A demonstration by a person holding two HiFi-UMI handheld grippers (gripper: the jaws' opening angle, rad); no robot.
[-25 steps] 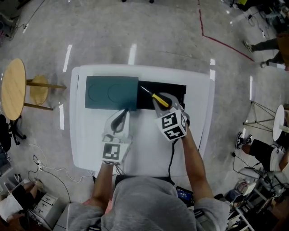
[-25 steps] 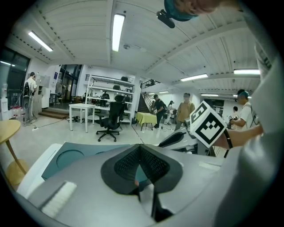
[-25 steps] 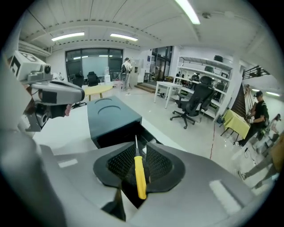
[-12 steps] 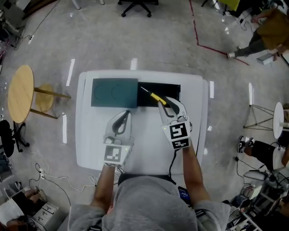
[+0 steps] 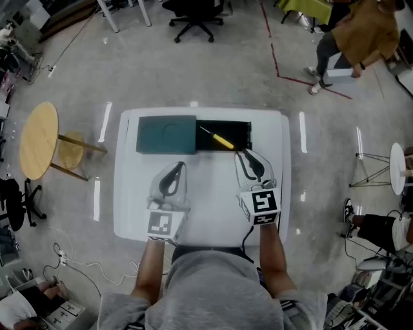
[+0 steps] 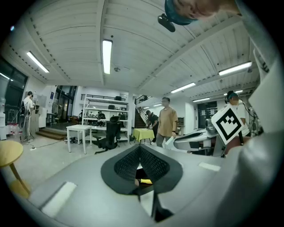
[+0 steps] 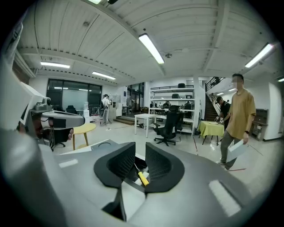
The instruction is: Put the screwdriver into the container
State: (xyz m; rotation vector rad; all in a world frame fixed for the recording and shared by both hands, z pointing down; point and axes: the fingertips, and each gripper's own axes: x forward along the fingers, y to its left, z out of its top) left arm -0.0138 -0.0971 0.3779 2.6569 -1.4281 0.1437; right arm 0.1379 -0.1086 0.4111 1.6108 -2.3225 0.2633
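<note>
Open workshop hall with a glossy grey concrete floor [image 5: 193, 71].
Round pale wooden side table [image 5: 37, 138] at mid left, black wheeled office chair [image 5: 193, 19] at the top edge, thin red floor line [image 5: 271, 45] upper right, long ceiling tube lights [image 7: 151, 48] overhead.

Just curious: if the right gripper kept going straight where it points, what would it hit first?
Probably the black container, near the screwdriver lying in it: the right gripper frames both between its empty jaws, which have just been closing. Depth is unclear; it might pass above.
</note>
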